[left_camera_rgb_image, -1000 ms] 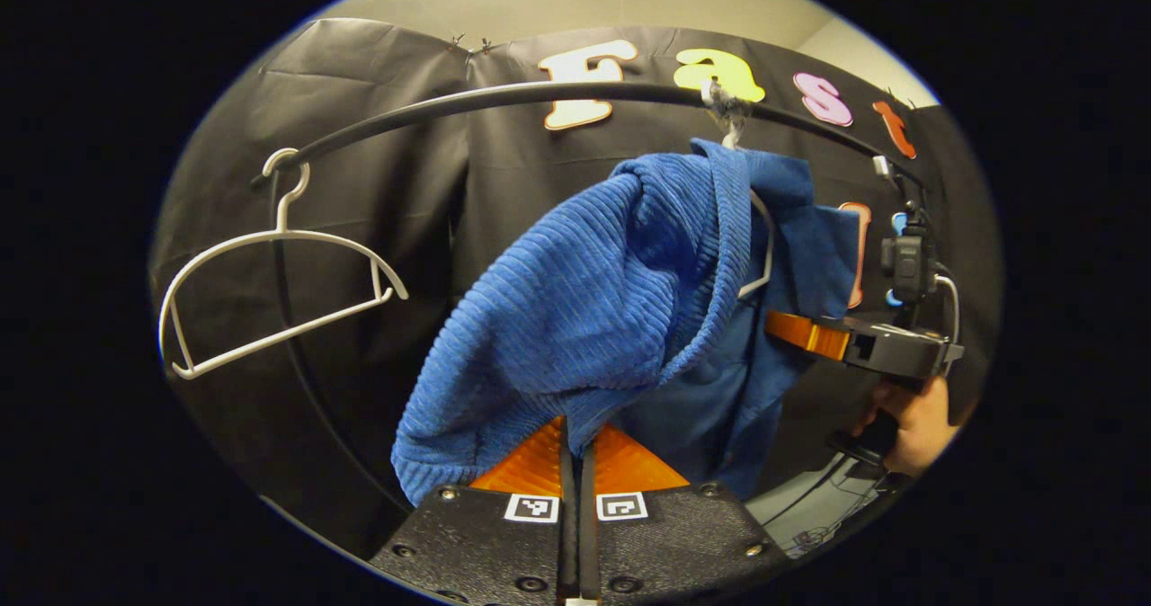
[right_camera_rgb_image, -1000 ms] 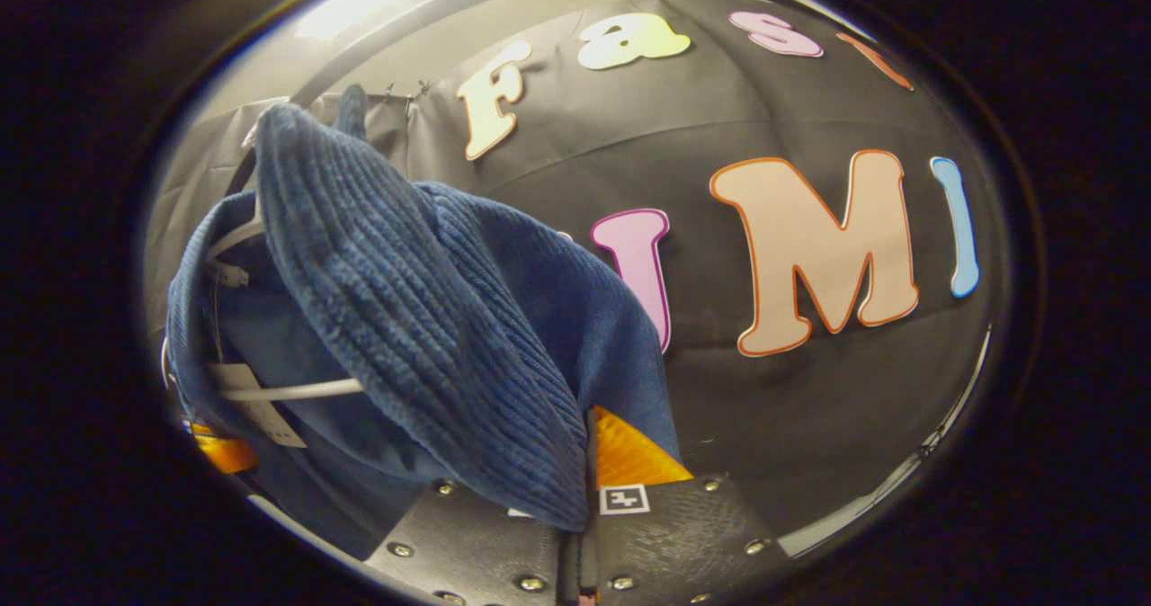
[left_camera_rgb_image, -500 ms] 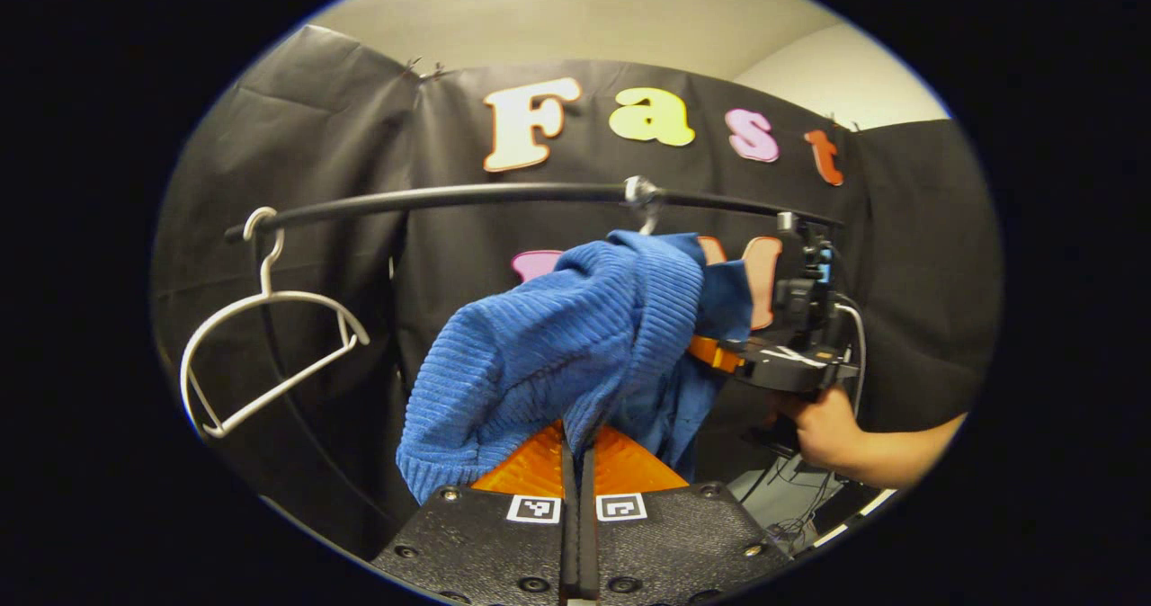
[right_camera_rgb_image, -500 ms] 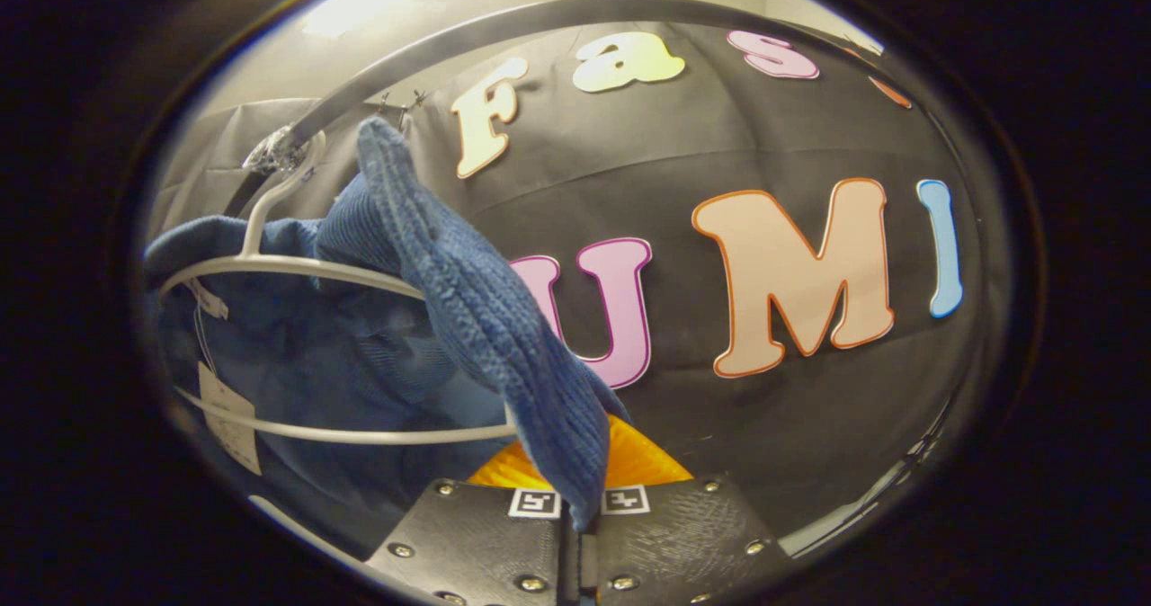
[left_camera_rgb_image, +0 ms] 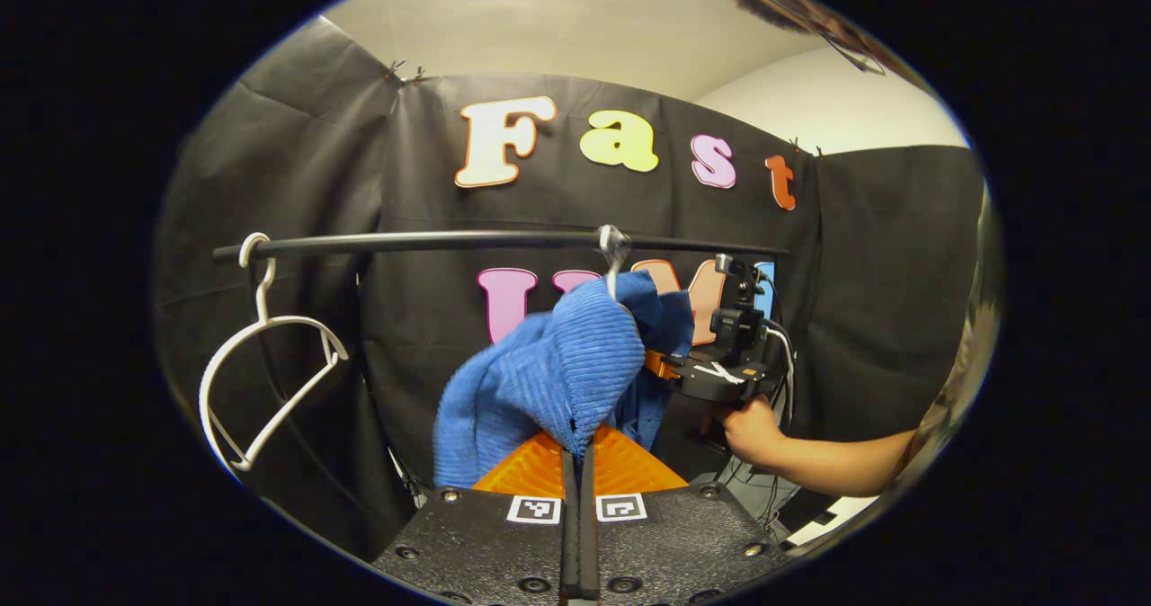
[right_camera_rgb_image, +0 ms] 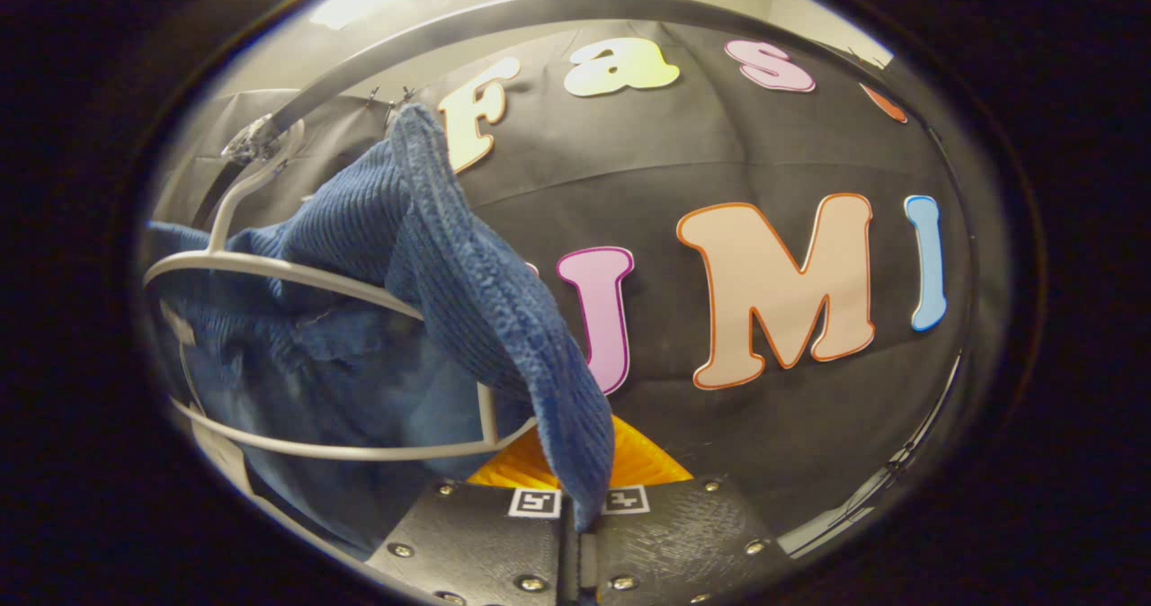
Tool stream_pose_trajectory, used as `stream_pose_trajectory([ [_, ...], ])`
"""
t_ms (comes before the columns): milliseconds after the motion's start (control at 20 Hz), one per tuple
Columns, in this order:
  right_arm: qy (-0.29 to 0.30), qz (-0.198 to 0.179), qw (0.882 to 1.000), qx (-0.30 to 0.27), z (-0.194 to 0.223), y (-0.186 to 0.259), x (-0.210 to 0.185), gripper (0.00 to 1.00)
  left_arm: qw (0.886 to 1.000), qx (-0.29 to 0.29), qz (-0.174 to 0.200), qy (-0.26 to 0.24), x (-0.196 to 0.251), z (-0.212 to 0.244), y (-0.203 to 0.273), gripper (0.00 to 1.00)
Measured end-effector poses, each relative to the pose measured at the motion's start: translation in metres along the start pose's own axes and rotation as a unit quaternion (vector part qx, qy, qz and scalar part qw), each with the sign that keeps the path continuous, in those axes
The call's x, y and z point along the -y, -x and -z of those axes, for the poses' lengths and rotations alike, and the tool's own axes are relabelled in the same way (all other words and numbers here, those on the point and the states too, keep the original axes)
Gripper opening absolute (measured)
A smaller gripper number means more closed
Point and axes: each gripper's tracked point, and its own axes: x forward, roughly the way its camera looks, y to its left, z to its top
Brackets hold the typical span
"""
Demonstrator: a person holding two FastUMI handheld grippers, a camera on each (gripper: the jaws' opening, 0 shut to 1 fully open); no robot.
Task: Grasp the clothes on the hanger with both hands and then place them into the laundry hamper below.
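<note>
Now | black rail (left_camera_rgb_image: 405, 243) spans the booth | blue ribbed sweater (left_camera_rgb_image: 548, 372) hangs bunched from its white hanger (right_camera_rgb_image: 297, 269) | empty white hanger (left_camera_rgb_image: 261, 354) at rail's end | left gripper (left_camera_rgb_image: 580, 449) pinches sweater fabric | right gripper (right_camera_rgb_image: 580, 498) pinches sweater hem.

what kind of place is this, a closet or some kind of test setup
Likely a staged recording booth, not a home closet: black cloth wall as a backdrop, a bare clothes rail with one empty white hanger, and a blue sweater clamped by handheld grippers.
</note>
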Motion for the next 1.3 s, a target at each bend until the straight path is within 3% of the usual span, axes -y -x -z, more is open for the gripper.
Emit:
stream_pose_trajectory([
  [200,-0.013,0.025,0.999,0.020,-0.016,-0.012,0.010,0.05,1.000,-0.006,-0.009,-0.014,-0.014,-0.003,0.006,0.02],
  [350,-0.023,0.040,0.999,0.029,-0.028,-0.022,0.027,0.05,0.998,0.001,-0.014,-0.055,-0.021,-0.013,0.009,0.00],
  [600,-0.009,0.037,0.999,0.012,-0.009,-0.039,0.024,0.05,0.994,-0.029,-0.005,-0.103,-0.032,-0.007,0.010,0.00],
  [800,-0.015,0.026,0.999,0.017,-0.016,-0.050,0.023,0.05,0.988,-0.038,0.004,-0.147,-0.044,-0.015,0.015,0.00],
  [1000,-0.023,0.010,0.999,0.030,-0.024,-0.055,0.022,0.05,0.989,-0.036,0.040,-0.138,-0.051,-0.009,0.018,0.00],
  [1150,-0.014,0.019,0.999,0.034,-0.016,-0.053,0.030,0.05,0.994,-0.036,0.040,-0.094,-0.064,0.006,0.010,0.00],
  [1300,0.000,0.022,0.999,0.034,-0.005,-0.055,0.035,0.05,0.994,-0.035,0.035,-0.095,-0.074,0.019,0.002,0.01],
])
